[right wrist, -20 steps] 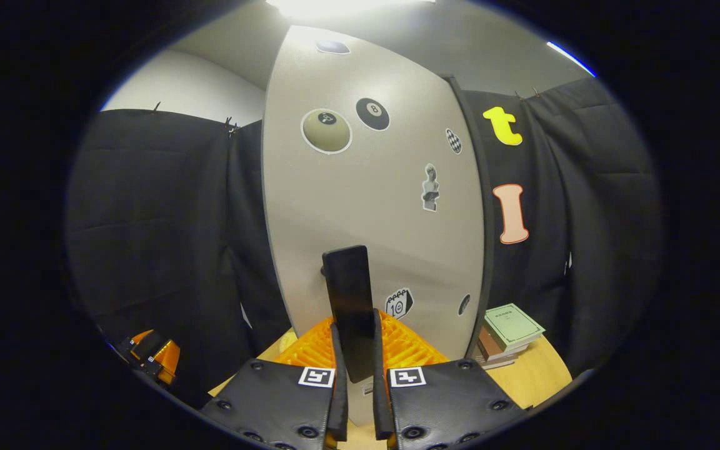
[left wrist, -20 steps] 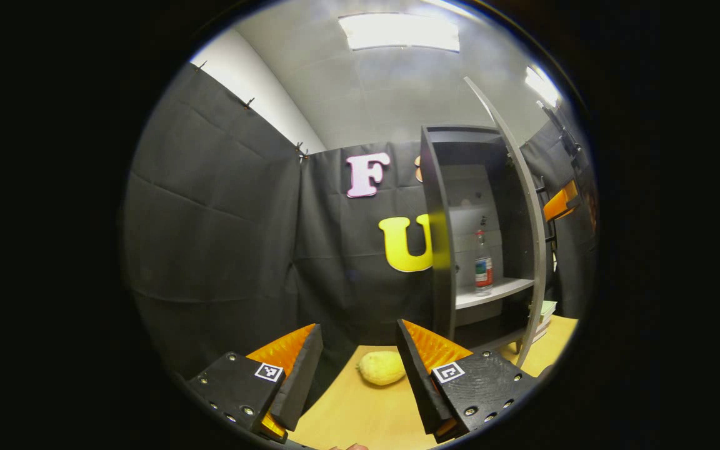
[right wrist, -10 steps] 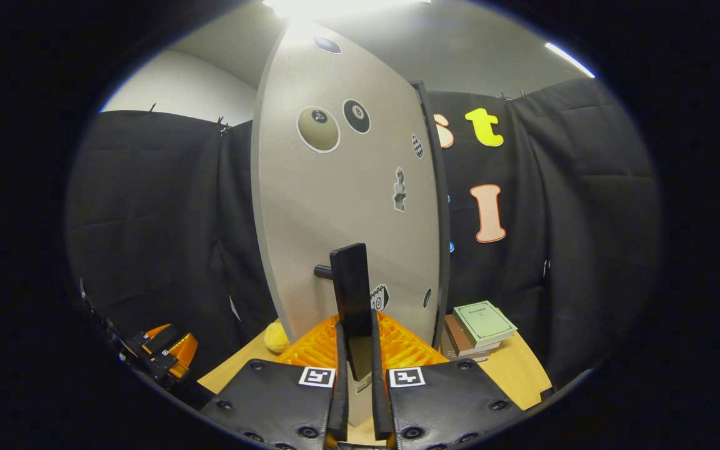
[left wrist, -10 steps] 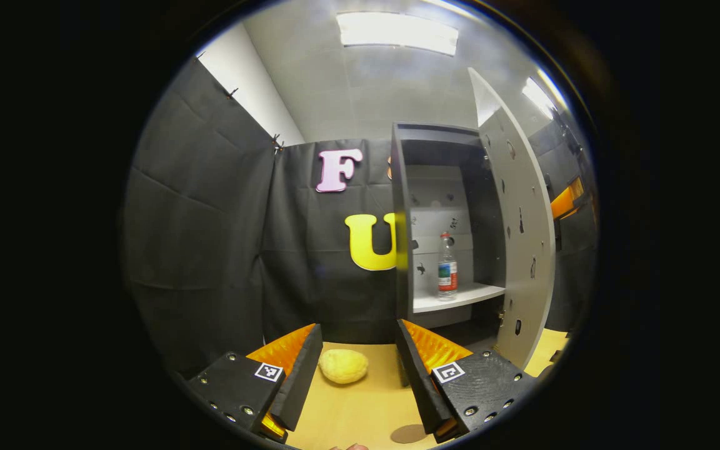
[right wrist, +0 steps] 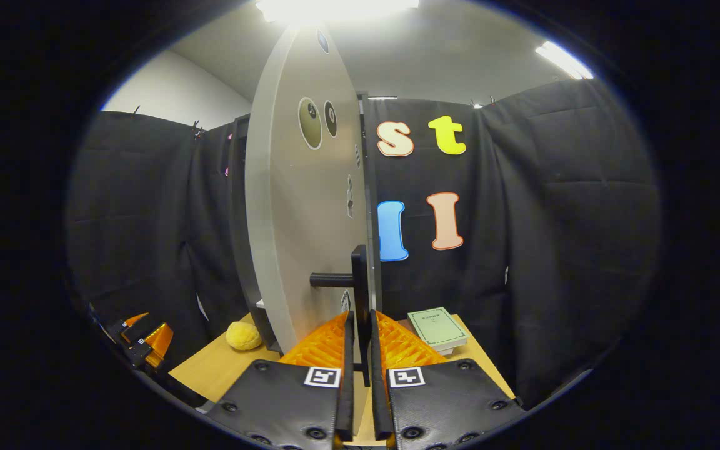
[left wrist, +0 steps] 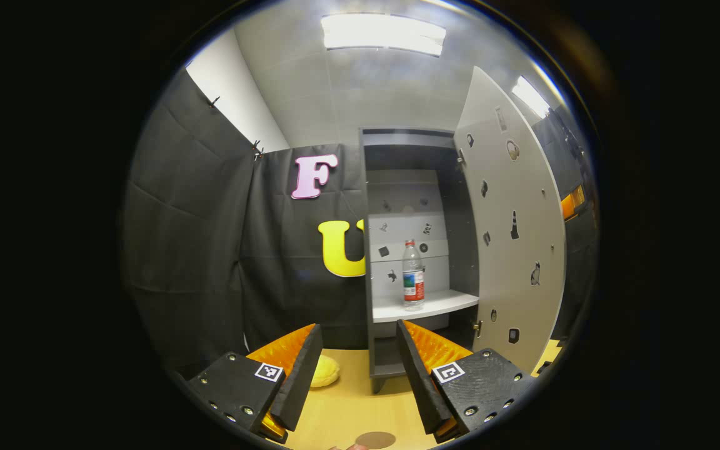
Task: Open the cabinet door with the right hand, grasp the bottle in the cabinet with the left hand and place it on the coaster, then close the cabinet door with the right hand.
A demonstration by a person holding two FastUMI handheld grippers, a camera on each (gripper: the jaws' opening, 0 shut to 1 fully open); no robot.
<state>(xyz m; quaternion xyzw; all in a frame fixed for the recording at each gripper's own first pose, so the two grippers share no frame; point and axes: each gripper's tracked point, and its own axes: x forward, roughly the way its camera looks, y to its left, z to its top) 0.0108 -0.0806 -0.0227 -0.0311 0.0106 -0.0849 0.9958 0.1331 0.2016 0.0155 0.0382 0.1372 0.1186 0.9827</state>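
Observation:
A clear bottle (left wrist: 414, 275) with a red cap and coloured label stands upright on the pale shelf (left wrist: 425, 306) inside the dark cabinet (left wrist: 369, 250). The cabinet door (left wrist: 513, 225) is swung wide to the right. My left gripper (left wrist: 359, 350) hangs open over the table, well short of the cabinet, with nothing between its fingers. A round brown coaster (left wrist: 375, 440) lies on the table just below it. In the right gripper view, my right gripper (right wrist: 359, 350) is shut on the door's black handle (right wrist: 359, 294), and the door (right wrist: 300, 206) appears nearly edge-on.
A yellow sponge-like lump (left wrist: 324, 371) rests on the wooden table (left wrist: 354, 406) left of the cabinet, also visible as the lump (right wrist: 243, 335) in the right gripper view. A stack of books (right wrist: 438, 326) lies right of the door. The left gripper (right wrist: 141, 340) shows far left there.
The door has swung wider open, pulled by my right gripper on its handle. My left gripper has turned towards the cabinet, so bottle and shelf now sit nearer the middle.

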